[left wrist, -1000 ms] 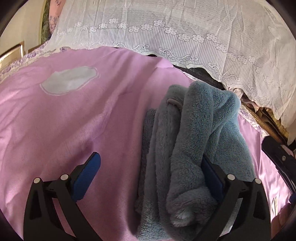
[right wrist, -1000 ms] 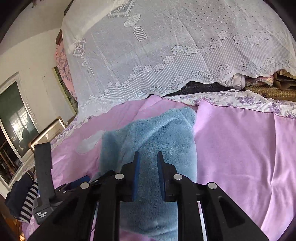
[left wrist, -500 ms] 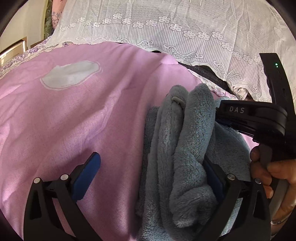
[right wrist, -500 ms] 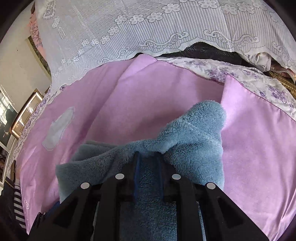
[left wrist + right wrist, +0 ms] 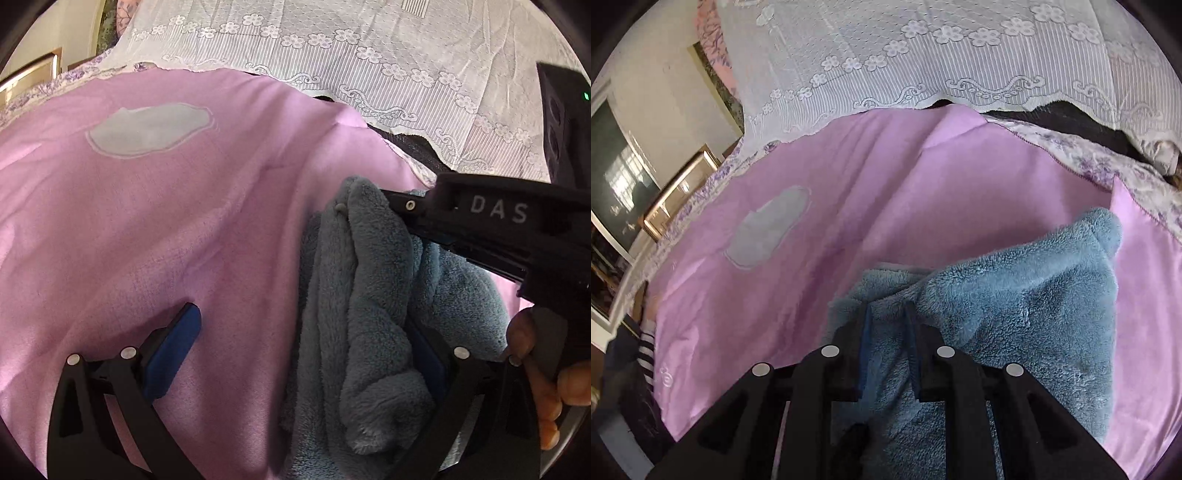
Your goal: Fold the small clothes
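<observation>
A fluffy blue-grey fleece garment [image 5: 369, 314] lies bunched on the pink sheet [image 5: 147, 240]. My left gripper [image 5: 299, 321] is open wide; its left pad [image 5: 173, 343] rests over bare sheet, and the right pad is buried behind the garment's rolled edge. My right gripper [image 5: 888, 325] is shut on a fold of the fleece garment [image 5: 1015, 306], with pile pinched between its narrow jaws. In the left wrist view the right gripper's black body [image 5: 480, 229] reaches in over the garment, held by a person's hand [image 5: 535, 350].
A grey oval patch [image 5: 147, 129] marks the sheet at the far left. White lace cover [image 5: 369, 55] hangs behind the bed. A floral border [image 5: 1108, 166] edges the sheet. Striped cloth [image 5: 646, 350] and a gilt frame [image 5: 676, 188] sit off the bed's left side.
The right gripper came in from the right over the garment, dragging a pinched fleece fold leftward. The left gripper stayed put, open.
</observation>
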Demonstrator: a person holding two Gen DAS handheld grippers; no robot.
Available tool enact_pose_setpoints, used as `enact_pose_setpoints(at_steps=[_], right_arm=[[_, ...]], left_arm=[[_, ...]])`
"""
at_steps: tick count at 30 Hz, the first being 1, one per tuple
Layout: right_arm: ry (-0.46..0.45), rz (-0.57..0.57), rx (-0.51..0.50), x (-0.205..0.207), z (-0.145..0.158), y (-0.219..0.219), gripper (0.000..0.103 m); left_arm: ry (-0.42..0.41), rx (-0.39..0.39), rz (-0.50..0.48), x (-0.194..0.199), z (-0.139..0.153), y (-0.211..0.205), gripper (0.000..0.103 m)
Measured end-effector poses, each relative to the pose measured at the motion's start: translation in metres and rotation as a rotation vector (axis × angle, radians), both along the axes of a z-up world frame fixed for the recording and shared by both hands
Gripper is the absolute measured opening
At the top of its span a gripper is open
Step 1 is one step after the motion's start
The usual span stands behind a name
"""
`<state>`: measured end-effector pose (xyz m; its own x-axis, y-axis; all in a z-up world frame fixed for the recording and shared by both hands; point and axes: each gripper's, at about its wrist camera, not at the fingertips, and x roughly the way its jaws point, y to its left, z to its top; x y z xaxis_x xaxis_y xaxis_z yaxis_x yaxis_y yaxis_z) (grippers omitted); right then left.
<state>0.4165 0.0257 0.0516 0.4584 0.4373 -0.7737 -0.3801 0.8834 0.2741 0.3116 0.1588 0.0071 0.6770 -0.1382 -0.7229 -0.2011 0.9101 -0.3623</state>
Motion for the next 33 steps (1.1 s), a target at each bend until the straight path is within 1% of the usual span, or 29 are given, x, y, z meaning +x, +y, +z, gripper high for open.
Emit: enact_pose_setpoints(at_steps=[1,3,5,7,9,11,13,14,15,18,20,21,23,25,26,28,29,30,31,33], right_arm=[[-0.008,0.008,0.033,0.001,0.006,-0.005,0.018],[-0.068,-0.020,0.067,0.002,0.023,-0.023,0.019],[-0.101,-0.094,0.061,0.009,0.036,-0.045,0.019],[-0.089,-0.194,0.047,0.020,0.035,-0.070,0.020],[-0.051,-0.259,0.035,0.029,0.023,-0.090,0.020],[0.001,-0.264,0.031,0.035,-0.001,-0.101,0.019],[0.034,-0.259,-0.013,0.039,-0.023,-0.099,0.018],[0.037,-0.254,-0.017,0.038,-0.028,-0.098,0.018],[0.019,-0.259,-0.016,0.036,-0.026,-0.097,0.018],[-0.047,-0.275,0.017,0.019,-0.010,-0.102,0.019],[-0.071,-0.267,0.056,0.001,-0.001,-0.108,0.020],[-0.092,-0.264,0.057,-0.012,0.002,-0.111,0.022],[-0.160,-0.246,0.047,-0.046,0.007,-0.117,0.029],[-0.220,-0.217,0.021,-0.080,0.005,-0.122,0.034],[-0.236,-0.206,0.006,-0.094,-0.001,-0.125,0.035],[-0.204,-0.184,-0.008,-0.109,-0.023,-0.130,0.041],[-0.211,-0.193,0.022,-0.114,-0.034,-0.137,0.044],[-0.211,-0.209,0.077,-0.115,-0.041,-0.146,0.053],[-0.165,-0.227,0.148,-0.110,-0.046,-0.157,0.059],[-0.025,-0.259,0.350,-0.101,-0.055,-0.180,0.063]], left_arm=[[0.002,-0.015,-0.003,0.001,-0.001,0.002,0.099],[0.003,-0.021,-0.003,0.002,-0.001,0.002,0.099],[0.002,-0.011,-0.003,0.002,-0.001,0.000,0.099],[0.000,-0.008,-0.002,0.002,0.000,-0.001,0.099],[0.000,-0.012,-0.002,0.002,0.000,0.000,0.099],[0.000,-0.013,-0.007,0.003,-0.001,0.000,0.099],[0.000,-0.008,-0.020,0.004,-0.001,-0.001,0.099],[-0.001,0.002,-0.019,0.004,-0.001,-0.003,0.099],[-0.001,0.007,-0.016,0.004,0.000,-0.002,0.099],[0.003,-0.022,-0.017,0.004,-0.001,0.002,0.099],[0.006,-0.041,-0.018,0.004,-0.002,0.005,0.099],[0.007,-0.045,-0.019,0.004,-0.003,0.006,0.099],[0.007,-0.042,-0.019,0.004,-0.002,0.005,0.099],[0.007,-0.042,-0.019,0.003,-0.002,0.006,0.099],[0.007,-0.042,-0.019,0.003,-0.002,0.006,0.099],[0.008,-0.039,-0.026,0.003,-0.002,0.005,0.099],[0.008,-0.035,-0.034,0.004,-0.002,0.002,0.099],[0.006,-0.026,-0.037,0.003,-0.002,0.001,0.099],[0.004,-0.021,-0.040,0.002,-0.002,0.000,0.099],[0.006,-0.031,-0.043,0.002,-0.002,0.002,0.099]])
